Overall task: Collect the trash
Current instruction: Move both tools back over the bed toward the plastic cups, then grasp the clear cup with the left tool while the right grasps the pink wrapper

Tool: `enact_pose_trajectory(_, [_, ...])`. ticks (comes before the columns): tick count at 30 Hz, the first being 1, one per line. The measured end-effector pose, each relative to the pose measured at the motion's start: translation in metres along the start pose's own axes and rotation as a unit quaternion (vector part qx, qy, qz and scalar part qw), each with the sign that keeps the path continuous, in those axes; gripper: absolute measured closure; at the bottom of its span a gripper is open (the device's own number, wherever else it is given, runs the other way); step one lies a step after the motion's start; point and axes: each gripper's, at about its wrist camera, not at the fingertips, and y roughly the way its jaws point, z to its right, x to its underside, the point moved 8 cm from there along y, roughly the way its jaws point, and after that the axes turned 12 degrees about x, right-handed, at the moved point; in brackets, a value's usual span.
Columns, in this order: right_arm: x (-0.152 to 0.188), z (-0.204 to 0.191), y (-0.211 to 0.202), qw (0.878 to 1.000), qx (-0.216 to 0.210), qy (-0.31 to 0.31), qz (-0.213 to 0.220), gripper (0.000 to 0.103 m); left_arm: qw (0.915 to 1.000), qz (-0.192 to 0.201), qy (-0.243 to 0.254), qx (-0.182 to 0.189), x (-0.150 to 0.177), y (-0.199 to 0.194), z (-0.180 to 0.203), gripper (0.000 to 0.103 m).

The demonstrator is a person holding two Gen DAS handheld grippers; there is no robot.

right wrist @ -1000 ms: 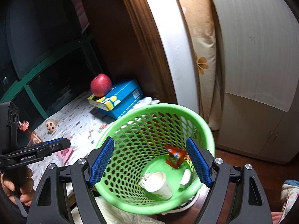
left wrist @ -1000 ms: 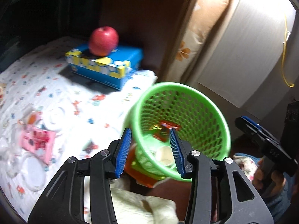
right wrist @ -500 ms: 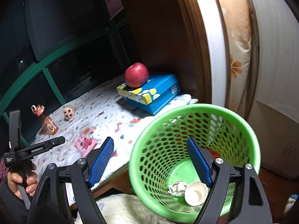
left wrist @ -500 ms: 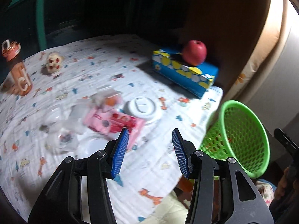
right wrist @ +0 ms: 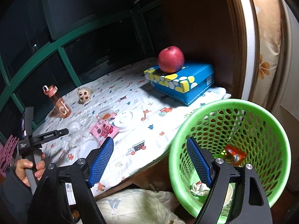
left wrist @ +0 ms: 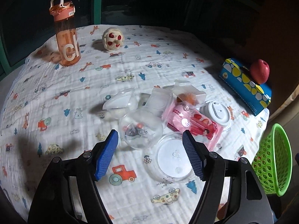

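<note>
Left gripper [left wrist: 149, 153]: jaws opening, nothing between the pads; it hangs over the litter on the table, pointed down at it. Just ahead of its tips sit a clear dome lid [left wrist: 141, 128] and a flat clear lid [left wrist: 171, 157], neither touched. Right gripper [right wrist: 149, 160]: jaws wide, empty, aimed at the near rim of the green basket [right wrist: 269, 123], which stands off the table edge.

I read the trash pile outward from the left tips: beyond the two lids lie a pink wrapper [left wrist: 194, 125], a white cup lid [left wrist: 217, 112] touching its far side, a clear blister pack [left wrist: 184, 95] with something orange inside, and a crumpled clear cup [left wrist: 119, 102]. All lie close together on the printed cloth [left wrist: 130, 65].

Farther out, not trash by my judgement: a pink water bottle [left wrist: 67, 37], a small toy head [left wrist: 112, 39], a blue box [left wrist: 244, 85] with an apple [left wrist: 259, 71] on top.

Progress: the basket already holds an orange wrapper [right wrist: 234, 155], a crumpled tissue [right wrist: 199, 187] and what looks like a paper cup (mostly hidden behind my right jaw). I judge the job under half done; about six pieces are left. Likely next pick: the dome lid.
</note>
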Motion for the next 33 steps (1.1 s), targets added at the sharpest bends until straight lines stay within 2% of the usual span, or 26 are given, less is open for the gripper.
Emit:
enact_pose_trajectory(5, [0.004,-0.014,0.011,1.0,-0.007,-0.012,-0.012,0.026,0.9998,-0.015,0.0,-0.009,0.001,0.018,-0.007,0.026])
enact_pose_trajectory(14, [0.006,-0.03,0.029,0.999,-0.014,-0.028,-0.029,0.026,0.9993,-0.032,-0.01,-0.017,0.001,0.039,-0.02,0.022])
enact_pose_trajectory(22, [0.006,-0.045,0.04,0.998,-0.022,-0.043,-0.038,0.026,0.9989,-0.04,-0.003,-0.026,0.0,0.053,-0.023,0.022])
enact_pose_trajectory(24, [0.006,-0.048,0.043,0.998,-0.024,-0.047,-0.041,0.026,0.9988,-0.041,-0.006,-0.026,-0.001,0.055,-0.026,0.025])
enact_pose_trajectory(27, [0.007,-0.053,0.048,0.997,-0.027,-0.053,-0.045,0.026,0.9989,-0.042,-0.018,-0.004,-0.001,0.058,-0.027,0.04])
enact_pose_trajectory(33, [0.006,-0.068,0.06,0.995,-0.038,-0.072,-0.053,0.026,0.9994,-0.032,-0.015,0.003,-0.001,0.051,-0.026,0.042])
